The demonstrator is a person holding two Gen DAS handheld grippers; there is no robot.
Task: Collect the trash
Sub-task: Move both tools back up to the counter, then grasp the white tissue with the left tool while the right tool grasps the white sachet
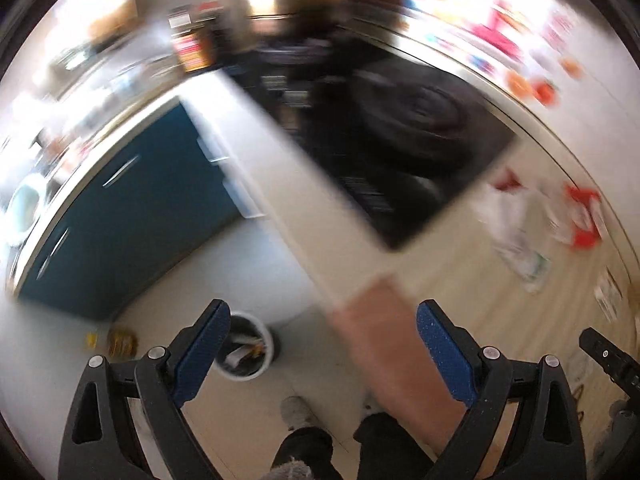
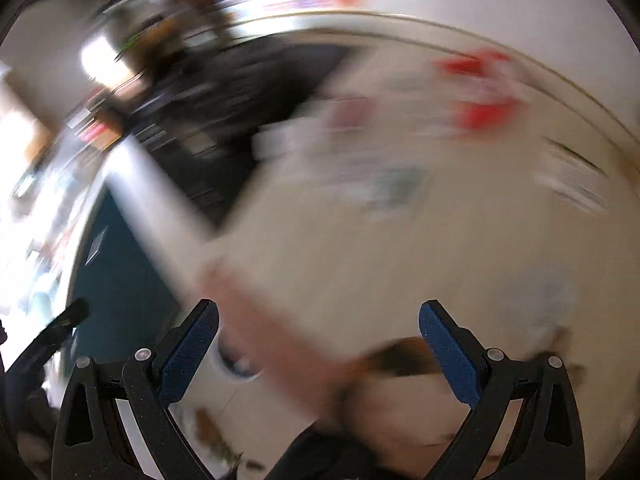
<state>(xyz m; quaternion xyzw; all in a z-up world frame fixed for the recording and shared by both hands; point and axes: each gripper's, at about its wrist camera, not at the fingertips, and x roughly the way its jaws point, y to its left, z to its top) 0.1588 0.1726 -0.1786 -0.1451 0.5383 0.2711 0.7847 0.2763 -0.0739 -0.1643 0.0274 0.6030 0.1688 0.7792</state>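
Observation:
Both views are motion-blurred. My left gripper (image 1: 322,316) is open and empty, held over the counter's edge. Below it on the floor stands a white waste bin (image 1: 250,346) holding scraps. Trash lies on the pale countertop (image 1: 460,264): red-and-white wrappers (image 1: 584,216) and white crumpled plastic (image 1: 516,232) at the right. My right gripper (image 2: 318,316) is open and empty above the countertop (image 2: 360,260). The red wrappers (image 2: 480,92) and white plastic (image 2: 360,152) show blurred ahead of it. The bin (image 2: 236,364) shows low between its fingers.
A black induction hob (image 1: 400,140) is set in the counter. Teal cabinets (image 1: 132,208) stand across the floor. Small yellow scraps (image 1: 120,342) lie on the floor by the bin. The person's feet (image 1: 296,412) are below. The right gripper's tip (image 1: 608,356) shows at the right.

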